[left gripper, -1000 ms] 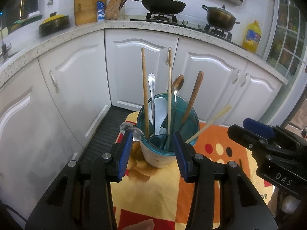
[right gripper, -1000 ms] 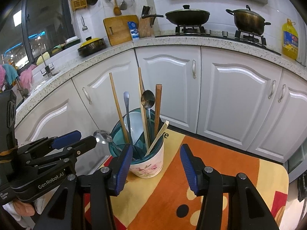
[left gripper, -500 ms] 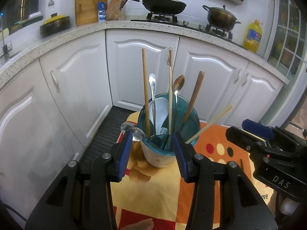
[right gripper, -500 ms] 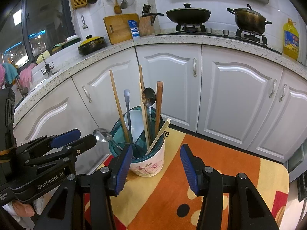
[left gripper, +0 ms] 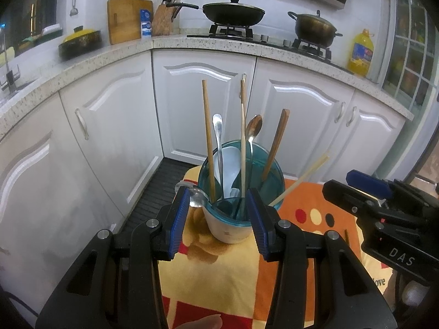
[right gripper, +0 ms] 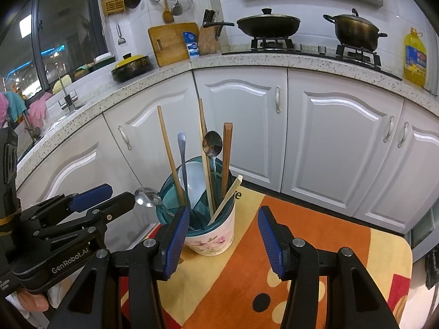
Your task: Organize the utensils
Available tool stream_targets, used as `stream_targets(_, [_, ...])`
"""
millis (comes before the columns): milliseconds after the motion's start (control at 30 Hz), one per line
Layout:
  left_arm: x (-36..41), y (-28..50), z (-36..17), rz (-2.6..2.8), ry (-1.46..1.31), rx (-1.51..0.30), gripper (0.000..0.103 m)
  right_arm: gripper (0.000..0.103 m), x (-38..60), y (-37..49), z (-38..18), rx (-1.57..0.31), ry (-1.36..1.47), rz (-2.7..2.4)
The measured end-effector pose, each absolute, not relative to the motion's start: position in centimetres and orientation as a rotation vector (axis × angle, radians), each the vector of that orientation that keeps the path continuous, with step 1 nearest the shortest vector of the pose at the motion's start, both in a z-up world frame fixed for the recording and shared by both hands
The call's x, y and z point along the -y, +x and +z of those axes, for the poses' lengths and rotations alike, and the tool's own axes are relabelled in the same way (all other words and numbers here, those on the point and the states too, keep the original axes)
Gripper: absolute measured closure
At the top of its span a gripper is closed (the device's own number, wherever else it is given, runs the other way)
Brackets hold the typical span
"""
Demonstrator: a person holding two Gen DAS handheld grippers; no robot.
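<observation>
White kitchen cabinets [right gripper: 340, 142] back an orange patterned cloth [right gripper: 301, 246]. Both the left gripper [left gripper: 218, 219] and right gripper [right gripper: 223, 235] hang with jaws spread, empty, near the cup [right gripper: 211, 235]. Its utensils [left gripper: 241, 148] stand handles-up, near vertical; one pale chopstick [left gripper: 301, 176] leans right.

left hand-held gripper [left gripper: 218, 213] — jaws apart, empty | utensil cup [left gripper: 233, 219] between fingertips — on orange cloth [left gripper: 219, 274]

Glossy white ceramic cup [right gripper: 211, 242] with a floral print holds a clear teal plastic liner [left gripper: 270, 175], matt wooden chopsticks [left gripper: 208, 139] and shiny metal spoons [right gripper: 211, 144]. At its 9 o'clock, a polished ladle bowl [right gripper: 146, 196]. Woven cloth [right gripper: 315, 235] covers the surface.
</observation>
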State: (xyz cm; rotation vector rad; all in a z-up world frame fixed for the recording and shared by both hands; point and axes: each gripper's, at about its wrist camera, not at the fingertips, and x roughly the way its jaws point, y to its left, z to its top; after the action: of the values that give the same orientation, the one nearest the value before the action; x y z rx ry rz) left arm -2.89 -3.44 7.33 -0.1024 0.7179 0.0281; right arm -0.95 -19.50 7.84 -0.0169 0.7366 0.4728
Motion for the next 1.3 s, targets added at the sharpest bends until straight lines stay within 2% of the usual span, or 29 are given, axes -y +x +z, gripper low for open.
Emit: stream_targets(1300, [3.62, -3.18, 7.78, 0.041, -0.093, -0.702, 0.061, 0.052, 19.17, -0.96, 8.06, -0.736, -0.023, 0.475])
